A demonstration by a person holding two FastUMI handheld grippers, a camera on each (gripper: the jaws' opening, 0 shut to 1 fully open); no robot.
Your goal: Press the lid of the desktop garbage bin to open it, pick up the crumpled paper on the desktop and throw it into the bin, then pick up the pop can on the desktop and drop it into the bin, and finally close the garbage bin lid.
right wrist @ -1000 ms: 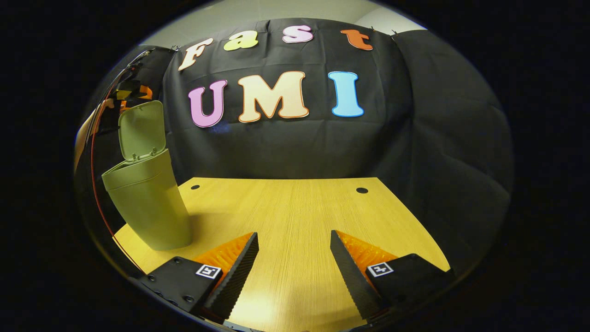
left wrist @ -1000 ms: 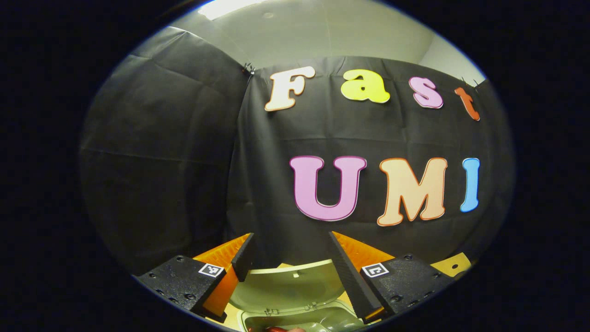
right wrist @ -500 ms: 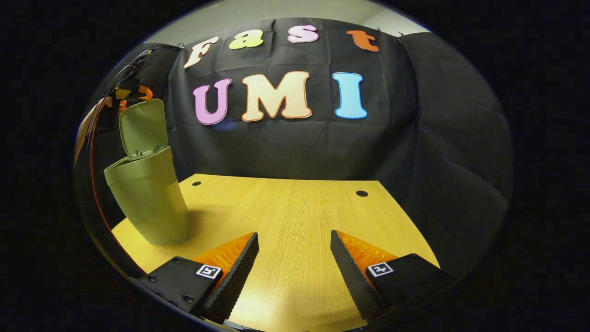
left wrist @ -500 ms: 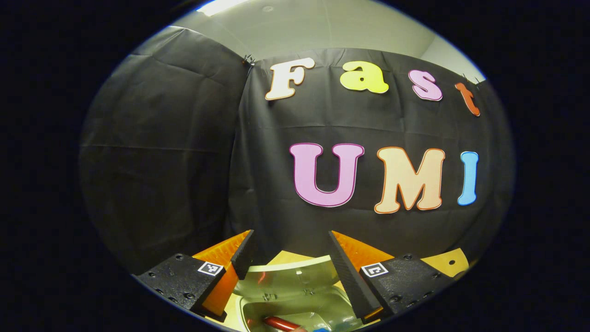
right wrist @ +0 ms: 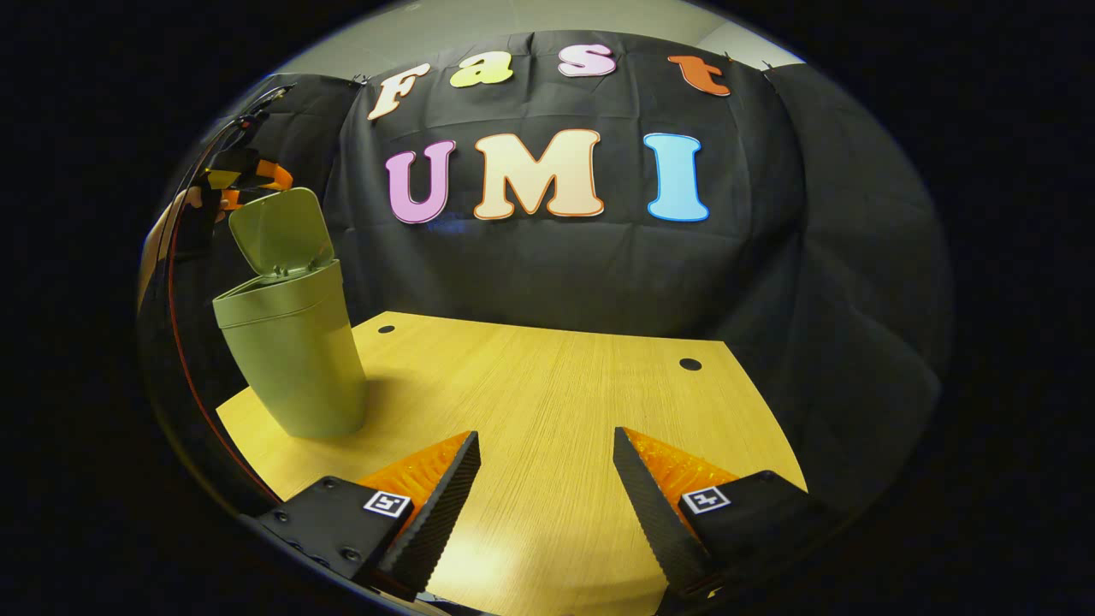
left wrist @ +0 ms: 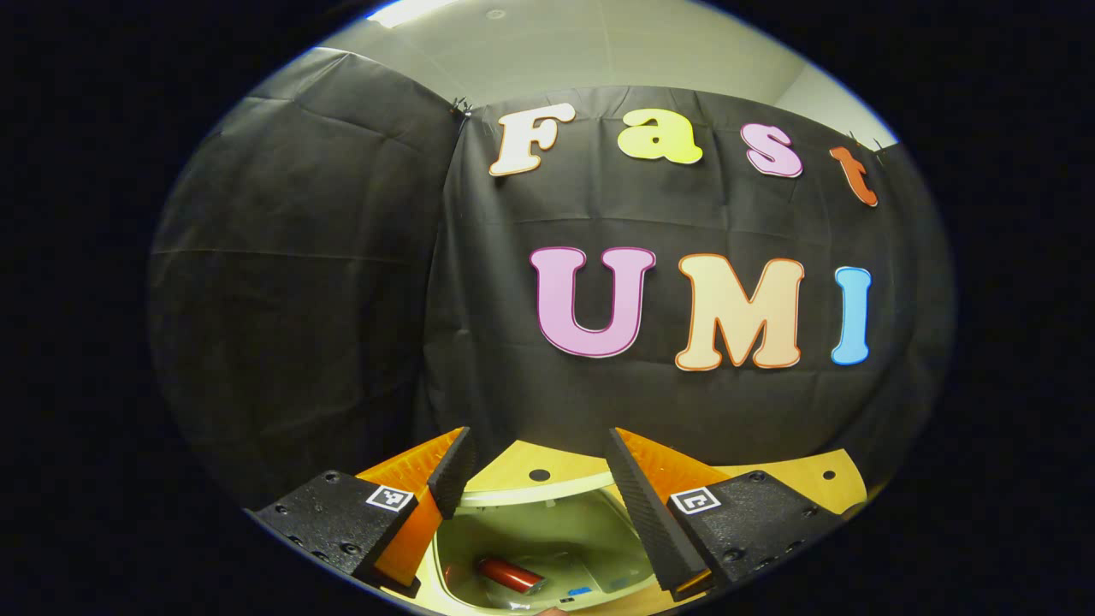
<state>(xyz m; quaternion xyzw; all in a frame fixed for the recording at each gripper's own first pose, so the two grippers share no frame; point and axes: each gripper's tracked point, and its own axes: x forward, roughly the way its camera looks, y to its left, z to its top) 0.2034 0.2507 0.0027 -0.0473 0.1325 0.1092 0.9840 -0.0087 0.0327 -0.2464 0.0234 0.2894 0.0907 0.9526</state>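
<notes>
The pale green bin point(right wrist: 295, 364) stands at the table's left end, its lid point(right wrist: 278, 231) raised and leaning. In the left gripper view I look down into the bin's inside point(left wrist: 547, 547), where the red pop can point(left wrist: 509, 575) lies on its side. My left gripper point(left wrist: 538, 441) hangs open above the bin's mouth with nothing between its fingers. The right gripper view has it point(right wrist: 235, 180) just behind the lid's top edge; whether it touches the lid I cannot tell. My right gripper point(right wrist: 546, 438) stands open and holds nothing, low over the near middle of the table.
The wooden table point(right wrist: 547, 385) has two small round holes point(right wrist: 689, 364) near its far edge. Black cloth closes off the back and both sides. A red cable point(right wrist: 175, 342) runs down behind the bin.
The left gripper has moved farther over the bin, so the can inside has come into sight. The lid leans more than before. The right gripper's view has swung slightly left.
</notes>
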